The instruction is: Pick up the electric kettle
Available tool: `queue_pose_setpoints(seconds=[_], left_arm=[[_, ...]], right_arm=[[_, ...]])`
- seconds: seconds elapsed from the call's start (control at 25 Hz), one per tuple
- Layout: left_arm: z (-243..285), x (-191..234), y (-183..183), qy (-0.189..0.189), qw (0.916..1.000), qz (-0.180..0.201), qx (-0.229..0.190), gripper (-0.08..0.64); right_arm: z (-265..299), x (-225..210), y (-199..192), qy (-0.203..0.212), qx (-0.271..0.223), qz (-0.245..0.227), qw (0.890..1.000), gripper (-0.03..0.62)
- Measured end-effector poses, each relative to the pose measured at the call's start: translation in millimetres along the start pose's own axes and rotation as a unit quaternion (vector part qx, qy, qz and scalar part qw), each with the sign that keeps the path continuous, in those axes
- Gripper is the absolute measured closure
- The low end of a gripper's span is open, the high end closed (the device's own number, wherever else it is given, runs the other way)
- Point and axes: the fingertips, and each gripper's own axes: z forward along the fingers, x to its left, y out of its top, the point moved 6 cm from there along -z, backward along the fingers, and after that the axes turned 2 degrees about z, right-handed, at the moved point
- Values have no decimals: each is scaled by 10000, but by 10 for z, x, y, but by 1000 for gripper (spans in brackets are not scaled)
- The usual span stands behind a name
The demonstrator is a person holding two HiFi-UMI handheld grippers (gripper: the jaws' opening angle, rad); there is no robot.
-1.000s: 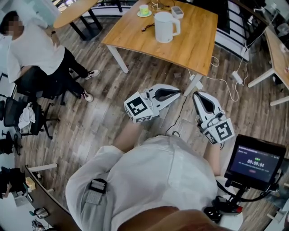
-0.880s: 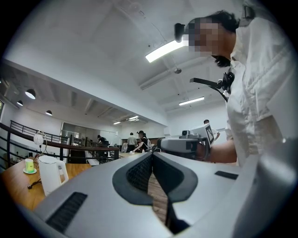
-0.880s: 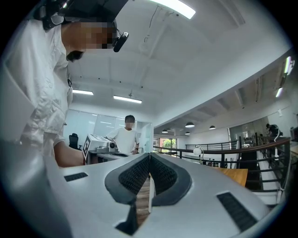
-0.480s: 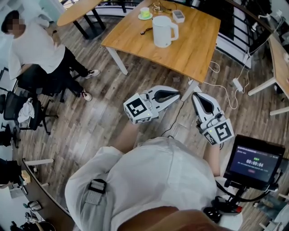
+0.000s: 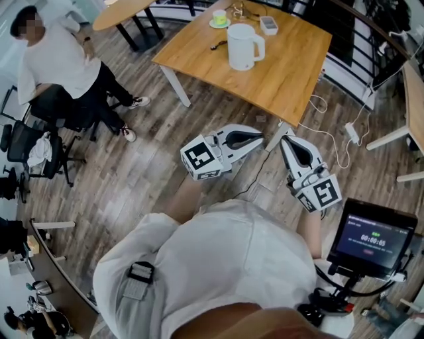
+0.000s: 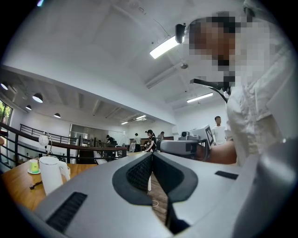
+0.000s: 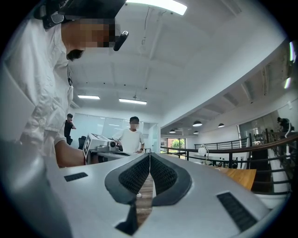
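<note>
Well apart from both tools, the white electric kettle (image 5: 244, 46) stands upright on the wooden surface (image 5: 291, 73), its handle toward the right of the head view and a green cup (image 5: 219, 16) on a saucer beyond it. The left gripper (image 5: 262, 137) and right gripper (image 5: 285, 141) are held side by side over the plank floor (image 5: 152, 179), short of the surface's near corner, tips angled toward each other. Each gripper's own view shows its fingers closed together with nothing between them. A seated person (image 5: 59, 66) in white is at far left.
</note>
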Motion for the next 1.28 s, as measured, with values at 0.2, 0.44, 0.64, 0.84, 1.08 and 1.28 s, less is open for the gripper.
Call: queue_pose_setpoints(seconds=[0.2,0.44,0.64,0.84,1.08,1.28], left_arm=[[175,128,-82,158,9998,-25,105,551],[177,208,-136,349,9993,-63,106,551],[129,496,-168,477,9988,-103,83,551],[87,1098,-295,490,9986,-175,11,551],[-65,1873,-234,431,9989,-131,-89,551],[-173,2381,-220,307,9993,-102,-190,551]], right_arm=[[-3,-314,-214,167,73,192,9996,583],[98,-393,-274,329,183,165,9992,583],[366,-540,-336,399,210,187,9988,583],[888,-877,-481,424,288,199,9985,583],[1581,-1173,-478,367,331,119,9987,583],[2024,-1359,-502,234,364,74,9990,583]])
